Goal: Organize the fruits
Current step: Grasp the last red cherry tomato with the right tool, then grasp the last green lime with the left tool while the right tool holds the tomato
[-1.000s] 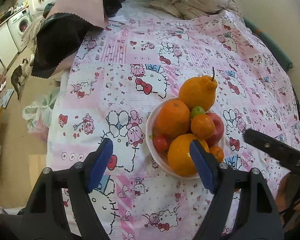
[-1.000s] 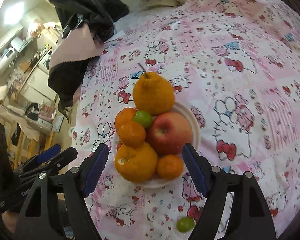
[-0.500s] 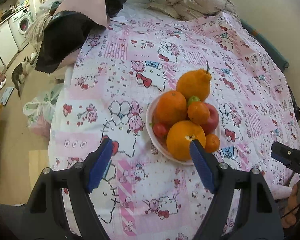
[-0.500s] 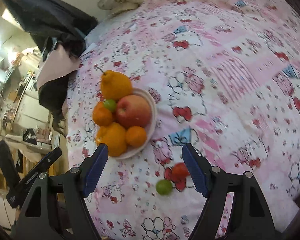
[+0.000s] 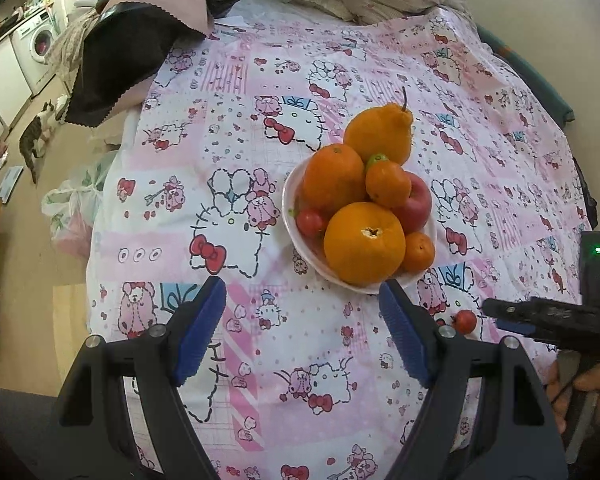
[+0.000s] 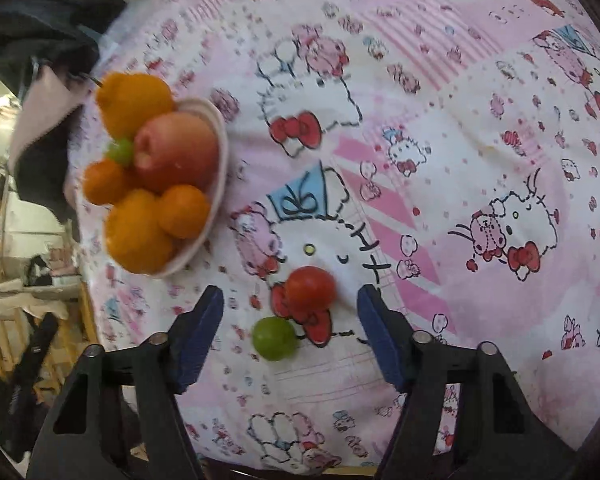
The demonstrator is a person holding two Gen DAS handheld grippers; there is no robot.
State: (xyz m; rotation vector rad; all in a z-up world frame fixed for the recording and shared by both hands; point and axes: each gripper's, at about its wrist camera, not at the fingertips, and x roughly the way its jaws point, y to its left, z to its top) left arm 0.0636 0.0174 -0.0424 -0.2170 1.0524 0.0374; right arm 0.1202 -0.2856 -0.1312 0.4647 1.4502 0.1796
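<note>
The right claw [image 6: 290, 334] had swung away from the heaped white bowl of oranges, an apple and a pear-shaped citrus [image 6: 216, 184] and now stood spread, empty, over a small red tomato [image 6: 311, 287] and a small green round fruit [image 6: 274, 338], both loose on the pink cartoon-print cloth over the surface [image 6: 440, 120], near the bowl. Likely these strays were next to be gathered. The left claw [image 5: 302, 330], also spread and empty, hung short of the bowl. The bowl was motion-blurred; from the left wrist view the green fruit was hidden.
</note>
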